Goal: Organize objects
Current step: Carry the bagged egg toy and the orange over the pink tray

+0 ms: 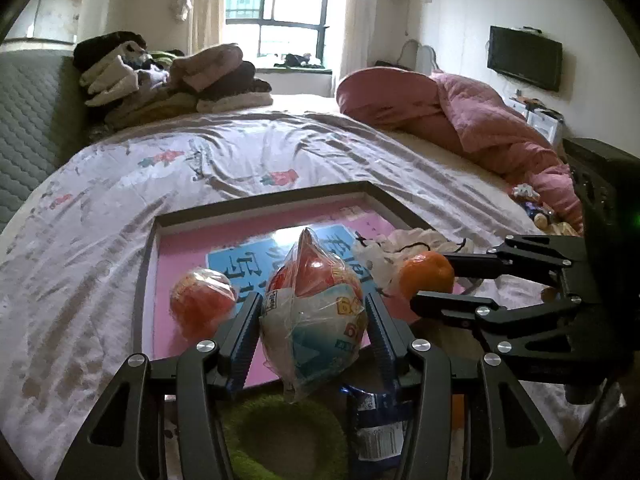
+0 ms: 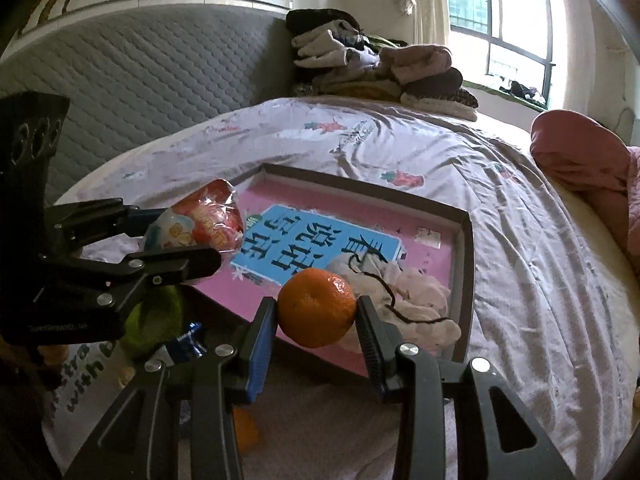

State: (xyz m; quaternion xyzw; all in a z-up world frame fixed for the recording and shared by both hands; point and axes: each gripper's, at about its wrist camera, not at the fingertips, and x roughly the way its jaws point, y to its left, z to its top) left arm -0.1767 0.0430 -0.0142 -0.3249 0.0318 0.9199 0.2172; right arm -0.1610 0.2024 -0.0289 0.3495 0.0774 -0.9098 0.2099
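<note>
left claw [image 1: 314, 312] pinches a wrapped snack bag [image 1: 312, 308], right claw [image 2: 317, 316] an orange [image 2: 317, 311], half hiding the tray [image 2: 466, 240]

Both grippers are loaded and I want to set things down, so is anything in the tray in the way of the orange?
Partly: crumpled cloth fills the tray's near right corner behind the orange in the right gripper; the pink floor leftward is bare.

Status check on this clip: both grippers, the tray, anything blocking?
Left gripper shut on bagged snack. Right gripper shut on orange. Both above tray; crumpled cloth in tray's near corner.
</note>
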